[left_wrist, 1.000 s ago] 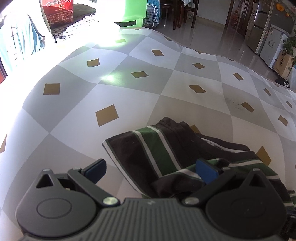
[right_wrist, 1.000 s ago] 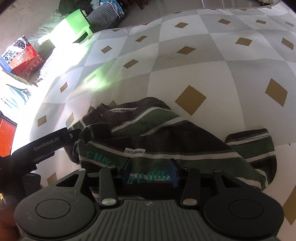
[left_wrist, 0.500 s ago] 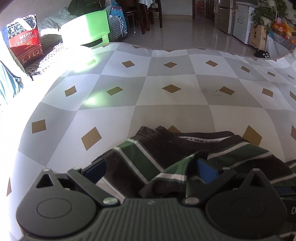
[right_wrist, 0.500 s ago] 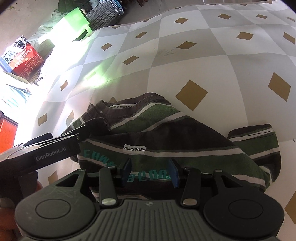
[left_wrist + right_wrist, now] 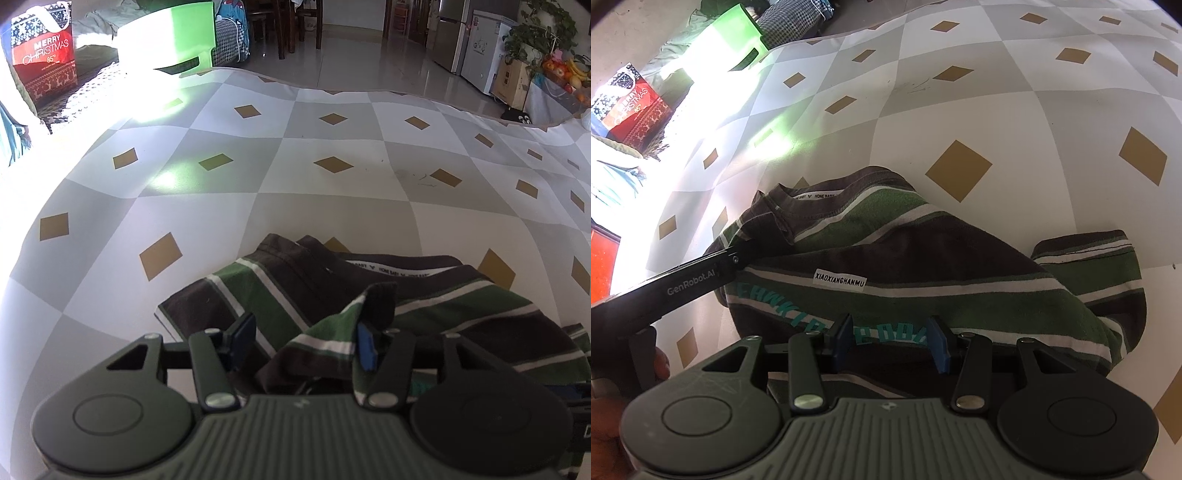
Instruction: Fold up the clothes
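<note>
The left tongs [image 5: 303, 343] were closing, with a raised fold of the striped T-shirt [image 5: 369, 295] between their blue pads [image 5: 365, 347]; the right-hand pad touched the cloth while the left-hand pad [image 5: 242, 338] stood clear of it, so no grip had formed. The right tongs [image 5: 892, 338] stood partly apart over the shirt's near edge, teal lettering [image 5: 798, 314] showing in the gap; whether their pads pressed on the cloth I cannot tell.

The T-shirt, brown with green and white stripes, lay crumpled on the tabletop [image 5: 332, 210] just in front of both tongs. In the right wrist view its collar [image 5: 809, 195] pointed away from the camera, a white label [image 5: 840, 282] sat on the chest, and one sleeve [image 5: 1100, 258] spread out to the right. The left tongs' dark arm [image 5: 690, 284] reached in from the left edge and met the shirt near the shoulder, with part of a hand [image 5: 613, 435] visible at the lower left corner.

The tabletop wore a cover of grey and white checks with gold diamonds [image 5: 160, 256]. Beyond its far edge stood a green stool [image 5: 170, 40], a red Christmas bag [image 5: 44, 62], a refrigerator [image 5: 454, 33] and a potted plant [image 5: 543, 33].
</note>
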Motion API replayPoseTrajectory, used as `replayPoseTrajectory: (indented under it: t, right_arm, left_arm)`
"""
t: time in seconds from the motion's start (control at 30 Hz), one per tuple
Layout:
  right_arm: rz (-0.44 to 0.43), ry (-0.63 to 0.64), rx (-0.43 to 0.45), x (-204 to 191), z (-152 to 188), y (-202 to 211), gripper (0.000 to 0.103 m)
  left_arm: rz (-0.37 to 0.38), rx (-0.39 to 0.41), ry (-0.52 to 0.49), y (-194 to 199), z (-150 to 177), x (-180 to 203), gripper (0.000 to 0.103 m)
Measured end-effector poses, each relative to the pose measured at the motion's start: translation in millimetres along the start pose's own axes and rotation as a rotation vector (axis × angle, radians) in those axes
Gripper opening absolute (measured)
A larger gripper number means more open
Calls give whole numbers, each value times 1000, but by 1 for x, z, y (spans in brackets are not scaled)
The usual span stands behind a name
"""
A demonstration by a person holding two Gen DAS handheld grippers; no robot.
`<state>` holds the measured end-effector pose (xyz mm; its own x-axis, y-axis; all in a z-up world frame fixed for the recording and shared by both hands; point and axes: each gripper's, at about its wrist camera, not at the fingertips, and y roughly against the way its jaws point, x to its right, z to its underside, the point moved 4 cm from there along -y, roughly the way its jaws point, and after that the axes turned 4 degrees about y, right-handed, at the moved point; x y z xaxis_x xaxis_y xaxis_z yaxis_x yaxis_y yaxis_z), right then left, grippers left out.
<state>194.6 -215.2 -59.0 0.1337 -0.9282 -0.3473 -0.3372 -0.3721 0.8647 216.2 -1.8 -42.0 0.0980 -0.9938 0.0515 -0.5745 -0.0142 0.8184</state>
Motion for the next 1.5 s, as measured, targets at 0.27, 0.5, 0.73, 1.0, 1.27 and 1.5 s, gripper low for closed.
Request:
replayPoseTrajectory:
  t: [0.27,0.5,0.73,1.0,1.27,1.5]
  right_arm:
    - [54,-18,28,14,-2,-1,40]
    - [106,-47,49,25,-6,3,39]
    - [149,-72,65,34,-10,9,37]
    - [204,-102,84,48,-12,16,35]
    - [313,-194,121,74,-13,30,39]
    - [206,-226,187,66,-18,46,41]
  left_arm:
    - [-78,48,84,7,-6,-30,30]
    - [-89,29,172,7,-5,-58,30]
    - [-94,42,194,12,-5,-70,29]
    - [-139,60,215,18,-7,-89,29]
    - [-178,10,274,12,3,-115,29]
    - [-81,48,269,24,-4,-88,42]
